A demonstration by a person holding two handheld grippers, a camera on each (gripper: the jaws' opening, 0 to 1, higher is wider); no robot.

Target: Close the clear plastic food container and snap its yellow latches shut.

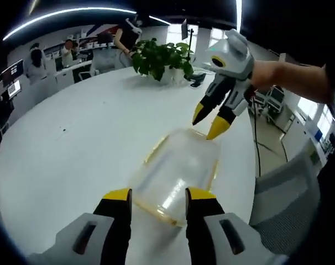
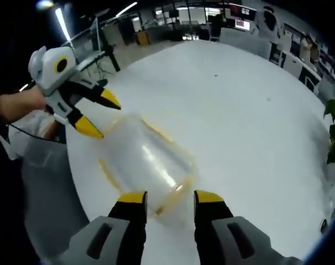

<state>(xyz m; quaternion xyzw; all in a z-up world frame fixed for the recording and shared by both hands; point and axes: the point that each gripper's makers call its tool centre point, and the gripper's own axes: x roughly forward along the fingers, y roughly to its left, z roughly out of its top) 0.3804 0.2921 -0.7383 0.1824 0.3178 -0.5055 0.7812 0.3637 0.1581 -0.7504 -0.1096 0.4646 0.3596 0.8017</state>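
Observation:
A clear plastic food container (image 1: 176, 174) with yellow latches along its sides lies on the round white table (image 1: 73, 143). My left gripper (image 1: 159, 194) is open, and the container's near end sits just ahead of its yellow-tipped jaws. The right gripper (image 1: 208, 124) reaches in from the upper right, open, its lower tip close to the container's far corner. In the right gripper view the container (image 2: 142, 165) lies ahead of my own open right gripper (image 2: 171, 197). The left gripper (image 2: 101, 115), held by a hand, hovers open at the container's far end.
A potted green plant (image 1: 162, 58) and a small dark object (image 1: 198, 80) stand at the table's far side. A grey chair (image 1: 289, 204) sits beyond the table edge on the right. People work at desks (image 1: 68, 61) in the background.

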